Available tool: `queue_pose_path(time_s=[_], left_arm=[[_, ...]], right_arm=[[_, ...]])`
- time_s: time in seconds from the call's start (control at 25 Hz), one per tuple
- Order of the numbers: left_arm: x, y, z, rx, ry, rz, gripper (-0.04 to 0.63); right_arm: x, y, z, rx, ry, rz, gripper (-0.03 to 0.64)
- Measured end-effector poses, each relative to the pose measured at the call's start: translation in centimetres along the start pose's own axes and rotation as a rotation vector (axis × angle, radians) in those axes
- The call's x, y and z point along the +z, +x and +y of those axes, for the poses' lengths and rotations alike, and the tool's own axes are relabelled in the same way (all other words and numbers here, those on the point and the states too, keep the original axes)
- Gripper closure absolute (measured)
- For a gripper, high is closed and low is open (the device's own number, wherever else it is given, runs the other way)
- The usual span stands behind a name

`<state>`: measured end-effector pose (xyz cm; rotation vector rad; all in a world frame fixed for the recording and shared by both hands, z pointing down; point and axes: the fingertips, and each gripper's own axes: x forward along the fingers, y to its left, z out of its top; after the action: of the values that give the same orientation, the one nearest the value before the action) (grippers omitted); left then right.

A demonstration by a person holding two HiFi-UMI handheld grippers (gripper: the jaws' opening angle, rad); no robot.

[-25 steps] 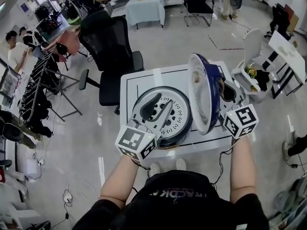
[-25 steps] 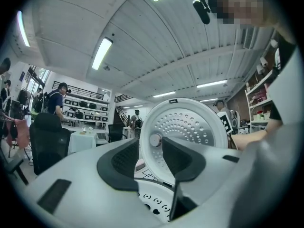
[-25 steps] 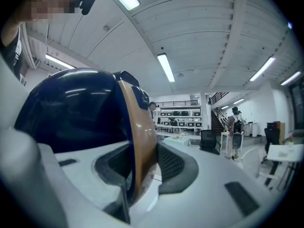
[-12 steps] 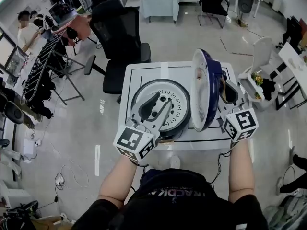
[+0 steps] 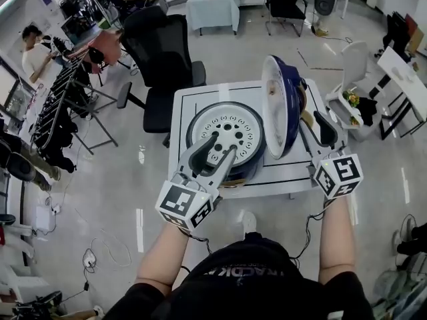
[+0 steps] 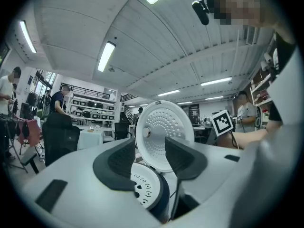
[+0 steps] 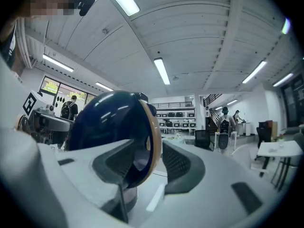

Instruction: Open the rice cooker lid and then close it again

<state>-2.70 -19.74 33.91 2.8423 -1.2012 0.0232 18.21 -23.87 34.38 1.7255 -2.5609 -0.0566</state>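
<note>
On the table, the blue lid stands upright.

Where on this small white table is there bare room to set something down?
The table is bare in the far strip behind the cooker body and in the near-right corner in front of the upright lid. The middle is crowded: body and lid fill it, leaving only a thin margin on the left.
</note>
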Motion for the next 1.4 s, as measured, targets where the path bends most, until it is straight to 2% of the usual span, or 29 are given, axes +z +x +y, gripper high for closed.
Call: queue_pose_path(time_s=[0.44,0.92,1.12,1.4], left_arm=[[-0.9,-6.8,-5.2,-0.091,-0.006,0.006,0.399],[-1.2,-10.0,-8.9,-0.11,-0.029,-0.006,0.399],[-0.2,-10.0,-10.7,-0.094,-0.021,-0.027,0.399],[0.8,-8.1,-13.5,0.0,-0.033,-0.077,0.399]], right_arm=[[1.6,-9.5,6.6,-0.038,-0.019,-0.025,0.437],[3.5,-14.1,11.1,0.003,-0.038,-0.044,0.437],[4.2,-15.3,11.1,0.036,-0.045,-0.052,0.437],[4.7,-16.8,8.8,0.131,-0.055,-0.063,0.437]])
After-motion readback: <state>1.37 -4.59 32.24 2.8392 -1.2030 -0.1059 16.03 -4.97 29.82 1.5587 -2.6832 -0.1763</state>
